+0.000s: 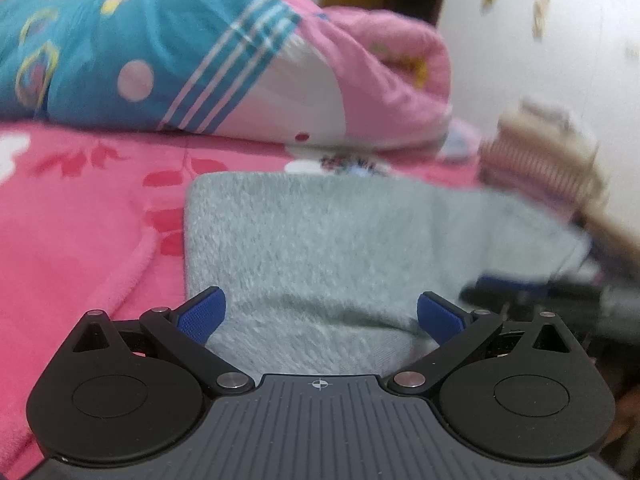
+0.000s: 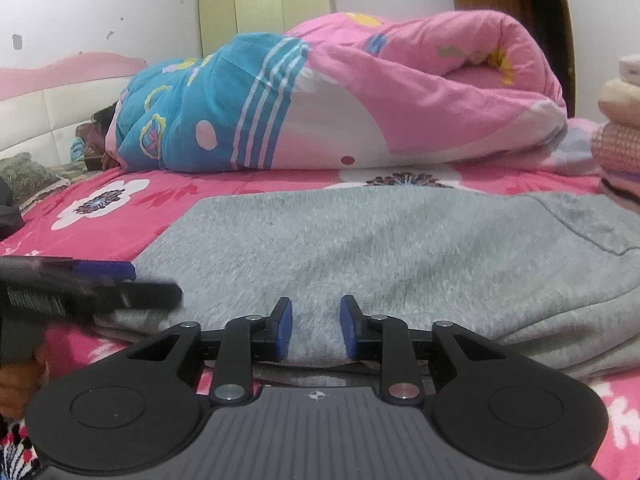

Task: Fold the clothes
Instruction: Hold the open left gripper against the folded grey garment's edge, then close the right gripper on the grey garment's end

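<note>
on the pink flowery bed (image 2: pixel 168 200) lies the fluffy grey garment (image 2: pixel 380 248), spread flat right in front of you. your left tool (image 1: pixel 321 314) has its blue pads wide apart over the near edge, gripping nothing. your right tool (image 2: pixel 316 330) has a small gap, with grey fluff sitting between its pads, not squeezed. behind the garment lies a rolled pink and blue quilt (image 2: pixel 340 96).
</note>
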Motion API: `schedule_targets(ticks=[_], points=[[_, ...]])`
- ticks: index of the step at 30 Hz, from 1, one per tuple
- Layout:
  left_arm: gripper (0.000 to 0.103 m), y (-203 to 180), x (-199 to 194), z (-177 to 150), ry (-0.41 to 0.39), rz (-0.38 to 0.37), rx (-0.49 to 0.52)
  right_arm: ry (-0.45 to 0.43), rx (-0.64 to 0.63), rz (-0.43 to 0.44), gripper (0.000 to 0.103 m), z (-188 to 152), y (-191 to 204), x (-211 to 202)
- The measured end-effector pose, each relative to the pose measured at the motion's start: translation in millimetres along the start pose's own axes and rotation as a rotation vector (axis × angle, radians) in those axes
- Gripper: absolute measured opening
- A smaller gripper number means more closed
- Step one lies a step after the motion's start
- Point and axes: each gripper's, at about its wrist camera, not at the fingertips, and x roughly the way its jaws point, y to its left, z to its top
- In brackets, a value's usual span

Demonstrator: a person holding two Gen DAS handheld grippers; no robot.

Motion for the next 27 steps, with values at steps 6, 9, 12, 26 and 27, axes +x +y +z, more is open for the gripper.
schedule_targets(ticks=[6, 9, 12, 26, 27], points=[[0.103, 38.9, -16.3, 15.6, -0.062, 0.013, -0.180, -0.026, -0.106, 0.025, 0.043, 5.3, 17.7, -22.1], [0.103, 52.4, -18.4, 20.1, -0.067, 0.025, -0.235, -0.055, -0.174, 0.104, 0.044, 13.1, 33.6, -32.7], [0.103, 61.8, -18.8, 22.8, -0.066, 0.031, -0.273, -0.063, -0.327, 0.170, 0.050, 13.8, 61.2, -34.7], [0.103, 73.2, -16.5, 18.8, -0.030, 0.043, -0.317, 0.007, -1.035, 0.136, 0.073, -23.1, 152.1, 1.2], [0.103, 73.7, -16.5, 18.5, -0.029, 0.044, -0.319, 0.011, -1.032, 0.127, 0.073, -20.1, 153.0, 5.1]])
